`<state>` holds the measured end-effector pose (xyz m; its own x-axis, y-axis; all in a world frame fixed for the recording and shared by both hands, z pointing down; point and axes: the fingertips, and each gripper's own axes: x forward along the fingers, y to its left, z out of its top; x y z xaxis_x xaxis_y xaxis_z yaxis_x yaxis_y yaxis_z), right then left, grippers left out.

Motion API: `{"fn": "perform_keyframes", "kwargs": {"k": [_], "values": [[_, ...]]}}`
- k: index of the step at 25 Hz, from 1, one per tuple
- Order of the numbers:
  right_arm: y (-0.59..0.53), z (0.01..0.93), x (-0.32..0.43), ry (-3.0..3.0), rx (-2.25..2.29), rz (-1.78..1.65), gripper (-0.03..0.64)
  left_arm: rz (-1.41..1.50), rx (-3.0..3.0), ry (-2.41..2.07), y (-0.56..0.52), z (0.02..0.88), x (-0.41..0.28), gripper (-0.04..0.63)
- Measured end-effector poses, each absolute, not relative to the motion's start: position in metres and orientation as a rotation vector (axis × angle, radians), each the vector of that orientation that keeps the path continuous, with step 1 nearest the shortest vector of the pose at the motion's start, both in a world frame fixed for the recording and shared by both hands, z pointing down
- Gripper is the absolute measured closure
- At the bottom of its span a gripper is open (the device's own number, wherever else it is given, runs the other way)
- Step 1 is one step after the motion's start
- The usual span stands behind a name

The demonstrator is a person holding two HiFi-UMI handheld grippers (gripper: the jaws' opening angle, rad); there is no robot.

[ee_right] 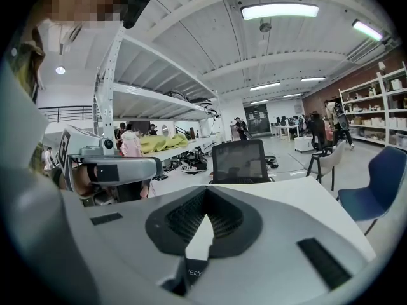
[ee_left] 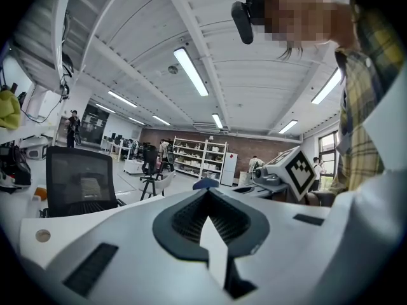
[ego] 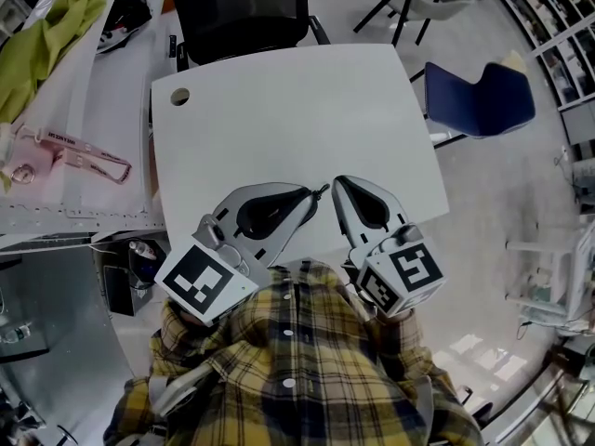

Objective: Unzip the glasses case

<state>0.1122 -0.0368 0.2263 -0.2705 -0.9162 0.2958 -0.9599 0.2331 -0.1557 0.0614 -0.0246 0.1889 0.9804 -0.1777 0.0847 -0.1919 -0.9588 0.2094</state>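
Note:
No glasses case shows in any view. The white table [ego: 279,119] carries nothing on the part I can see. My left gripper [ego: 321,191] is held over the table's near edge, close to the person's plaid shirt, its jaws shut with nothing between them [ee_left: 206,192]. My right gripper [ego: 337,182] sits beside it, tips almost meeting the left one's, also shut and holding nothing [ee_right: 206,192]. Each gripper shows in the other's view: the right gripper's marker cube [ee_left: 289,170] and the left gripper's body [ee_right: 108,164].
A black office chair [ego: 237,7] stands at the table's far side and a blue chair [ego: 483,100] off its right edge. The table has a cable hole [ego: 179,96] at its far left corner. A neighbouring table on the left holds a green cloth [ego: 46,45] and a pink item [ego: 74,156].

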Motion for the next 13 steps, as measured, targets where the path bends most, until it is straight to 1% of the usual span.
{"fn": "perform_keyframes", "kwargs": {"k": [13], "values": [[-0.032,0.234,0.101,-2.366,1.765,0.497,0.618,0.118,2.889,-0.297,-0.023,0.198,0.051,0.588]]}}
